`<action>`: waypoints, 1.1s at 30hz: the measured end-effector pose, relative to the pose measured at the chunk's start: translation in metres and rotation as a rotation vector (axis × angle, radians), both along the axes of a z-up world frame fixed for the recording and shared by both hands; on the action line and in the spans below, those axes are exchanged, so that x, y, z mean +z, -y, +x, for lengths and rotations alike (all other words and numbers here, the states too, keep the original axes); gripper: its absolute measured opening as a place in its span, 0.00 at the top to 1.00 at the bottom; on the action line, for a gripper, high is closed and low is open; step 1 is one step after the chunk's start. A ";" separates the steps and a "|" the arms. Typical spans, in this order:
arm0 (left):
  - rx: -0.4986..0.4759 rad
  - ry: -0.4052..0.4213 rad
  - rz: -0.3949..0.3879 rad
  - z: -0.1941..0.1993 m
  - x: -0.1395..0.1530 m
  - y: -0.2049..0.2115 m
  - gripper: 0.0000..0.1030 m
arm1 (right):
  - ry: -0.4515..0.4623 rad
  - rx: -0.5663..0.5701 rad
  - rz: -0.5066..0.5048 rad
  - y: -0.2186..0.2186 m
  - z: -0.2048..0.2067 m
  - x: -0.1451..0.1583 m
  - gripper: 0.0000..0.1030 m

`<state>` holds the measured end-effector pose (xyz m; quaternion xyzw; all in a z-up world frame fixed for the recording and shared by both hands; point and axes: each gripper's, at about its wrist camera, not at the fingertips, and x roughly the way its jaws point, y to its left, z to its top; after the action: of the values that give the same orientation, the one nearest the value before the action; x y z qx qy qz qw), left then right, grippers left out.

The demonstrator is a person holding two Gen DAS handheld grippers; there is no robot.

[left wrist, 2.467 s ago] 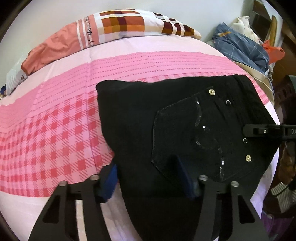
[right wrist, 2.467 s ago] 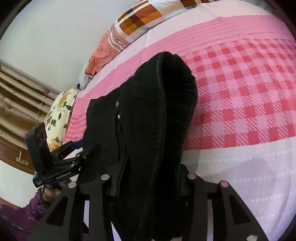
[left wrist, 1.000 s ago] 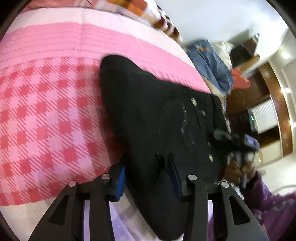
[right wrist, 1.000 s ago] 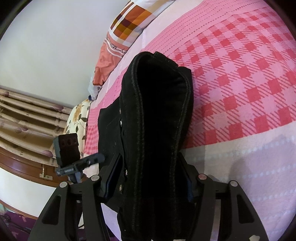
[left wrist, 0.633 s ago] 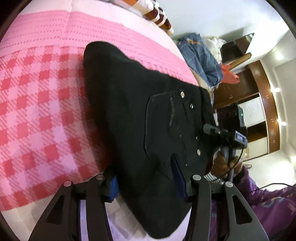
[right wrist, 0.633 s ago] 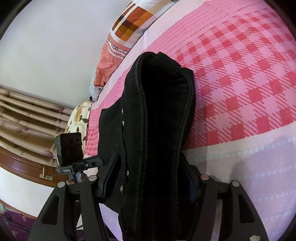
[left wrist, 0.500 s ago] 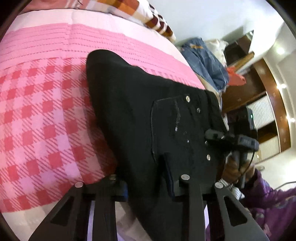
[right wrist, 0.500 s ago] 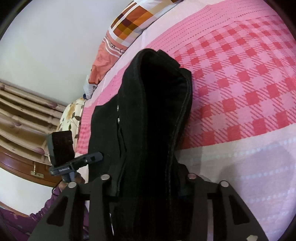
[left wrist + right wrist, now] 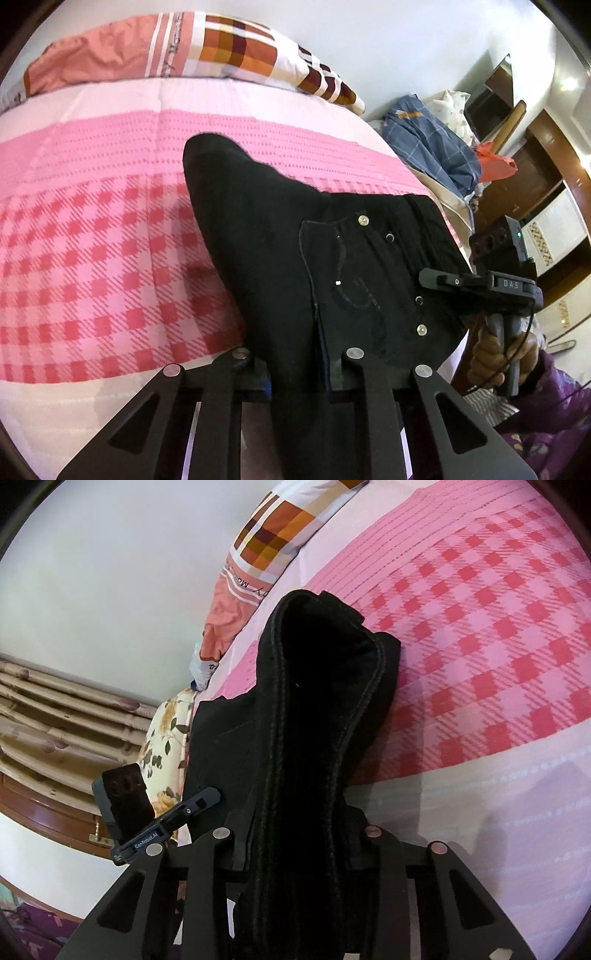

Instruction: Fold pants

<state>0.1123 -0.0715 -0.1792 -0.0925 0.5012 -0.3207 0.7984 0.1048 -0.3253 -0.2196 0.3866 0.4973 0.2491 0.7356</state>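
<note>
Pants (image 9: 280, 236) clamped at near edge in left tool (image 9: 295, 373) and right tool (image 9: 295, 849), pink bedspread (image 9: 92, 240) bare leftward.

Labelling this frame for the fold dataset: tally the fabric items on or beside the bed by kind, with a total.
Black pants: 1
Pink checked bedsheet: 1
Orange-checked pillow: 1
Floral cushion: 1
Blue plaid cloth: 1
Total: 5
Other cloth in the pile behind the blue one is too jumbled to count.

right tongs (image 9: 476, 282): "DAS" | left tongs (image 9: 173, 818): "GenRobot.AI"
</note>
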 end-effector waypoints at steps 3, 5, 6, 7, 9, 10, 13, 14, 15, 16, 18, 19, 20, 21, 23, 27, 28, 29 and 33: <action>0.003 0.030 0.022 -0.003 0.007 -0.004 0.82 | -0.001 0.014 0.001 -0.008 0.003 0.002 0.70; 0.005 0.047 0.044 -0.006 0.011 -0.006 0.82 | 0.002 0.016 0.012 -0.011 0.005 0.004 0.70; 0.007 0.053 0.052 -0.007 0.013 -0.008 0.82 | 0.007 0.020 0.011 -0.015 0.007 0.006 0.70; 0.011 0.060 0.062 -0.008 0.015 -0.009 0.82 | 0.013 0.023 0.012 -0.018 0.008 0.008 0.70; 0.025 0.069 0.075 -0.010 0.017 -0.014 0.82 | 0.019 0.030 0.021 -0.024 0.010 0.011 0.70; 0.033 0.071 0.081 -0.010 0.018 -0.017 0.82 | 0.020 0.033 0.022 -0.027 0.011 0.012 0.70; 0.052 0.085 0.098 -0.012 0.021 -0.025 0.82 | 0.026 0.046 0.025 -0.038 0.014 0.015 0.70; 0.059 0.088 0.100 -0.013 0.022 -0.029 0.82 | 0.028 0.050 0.024 -0.042 0.015 0.017 0.70; 0.067 0.092 0.102 -0.014 0.023 -0.033 0.82 | 0.029 0.056 0.025 -0.046 0.016 0.019 0.70; 0.072 0.095 0.104 -0.014 0.025 -0.035 0.82 | 0.030 0.059 0.025 -0.048 0.016 0.019 0.70; 0.081 0.104 0.106 -0.015 0.027 -0.041 0.82 | 0.035 0.068 0.024 -0.055 0.018 0.022 0.70; 0.088 0.108 0.107 -0.015 0.028 -0.045 0.82 | 0.037 0.072 0.023 -0.057 0.019 0.023 0.70; 0.093 0.110 0.107 -0.015 0.029 -0.047 0.82 | 0.038 0.075 0.022 -0.060 0.020 0.025 0.70; 0.098 0.112 0.106 -0.015 0.030 -0.051 0.82 | 0.040 0.080 0.021 -0.063 0.023 0.026 0.70; 0.109 0.117 0.106 -0.015 0.033 -0.057 0.82 | 0.045 0.089 0.017 -0.070 0.025 0.029 0.70; 0.128 0.133 0.109 -0.013 0.037 -0.068 0.82 | 0.049 0.105 0.016 -0.079 0.029 0.032 0.70; 0.134 0.137 0.111 -0.013 0.039 -0.072 0.82 | 0.050 0.110 0.017 -0.082 0.031 0.032 0.70; 0.139 0.140 0.111 -0.012 0.040 -0.074 0.82 | 0.050 0.115 0.016 -0.085 0.033 0.033 0.70; 0.161 0.147 0.116 -0.009 0.044 -0.086 0.82 | 0.052 0.137 0.017 -0.097 0.038 0.036 0.70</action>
<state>0.1037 0.0141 -0.1349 -0.0622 0.4500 -0.2317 0.8602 0.1424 -0.2287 -0.1834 0.3513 0.5010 0.3129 0.7264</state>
